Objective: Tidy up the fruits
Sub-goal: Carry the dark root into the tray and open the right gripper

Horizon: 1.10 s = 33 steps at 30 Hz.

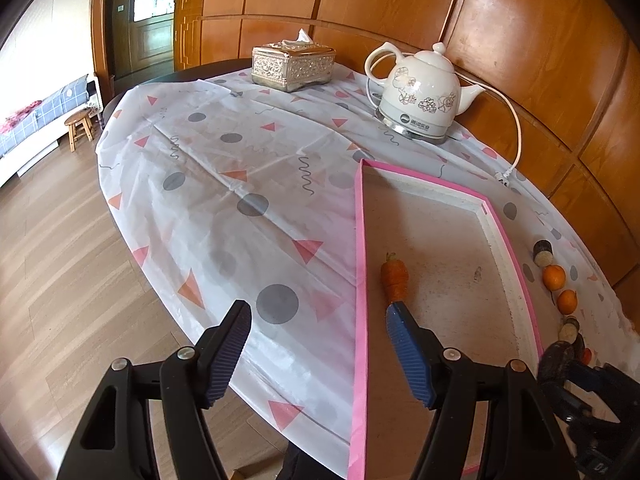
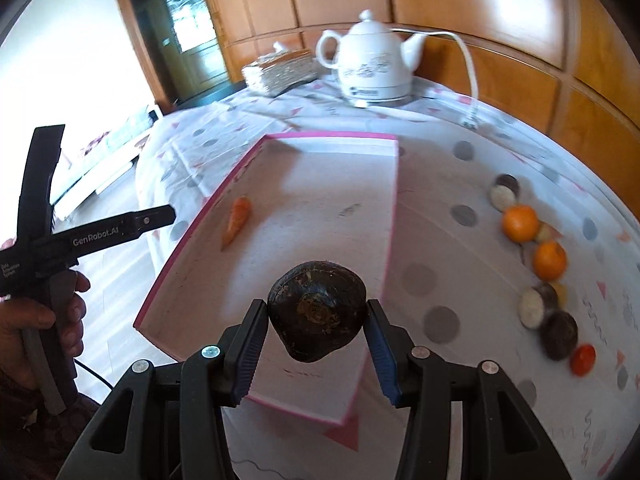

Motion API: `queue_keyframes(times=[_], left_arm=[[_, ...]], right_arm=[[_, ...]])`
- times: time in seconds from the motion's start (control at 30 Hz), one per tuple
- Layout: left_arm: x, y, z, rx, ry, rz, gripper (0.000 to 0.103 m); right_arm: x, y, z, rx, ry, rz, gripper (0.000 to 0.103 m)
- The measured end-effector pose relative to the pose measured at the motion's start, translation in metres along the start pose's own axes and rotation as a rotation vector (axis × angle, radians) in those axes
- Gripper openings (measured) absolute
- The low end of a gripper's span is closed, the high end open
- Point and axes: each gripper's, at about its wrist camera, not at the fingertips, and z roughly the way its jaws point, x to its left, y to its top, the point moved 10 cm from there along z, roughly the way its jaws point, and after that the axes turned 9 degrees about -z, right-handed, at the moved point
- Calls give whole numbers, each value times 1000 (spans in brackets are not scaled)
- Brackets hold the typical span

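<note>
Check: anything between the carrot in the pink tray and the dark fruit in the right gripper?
Nothing: only bare tray floor between carrot and the dark fruit in the right gripper, per right wrist view.

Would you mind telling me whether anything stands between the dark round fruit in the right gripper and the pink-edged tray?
Nothing visible does. The right gripper holds the dark round fruit above the near part of the pink-edged tray. The floor below is bare; the only item inside, a small carrot, lies off by the left rim.
</note>
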Motion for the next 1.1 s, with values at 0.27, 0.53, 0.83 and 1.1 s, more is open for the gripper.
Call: queue_keyframes(times=[0.27,0.53,0.83,1.1], left_arm=[[9,2,1,-1,13,-24,72],[14,1,4,3,25,-28,72],[13,2,3,-2,22,-26,72],[10,0,1,1,21,-14,72]], right_arm=[[3,8,36,72,-40,-59,50],[4,17,59,105,-92,-84,50],[-8,18,46,51,-141,-31,66],[-18,18,18,-23,-168,43,67]])
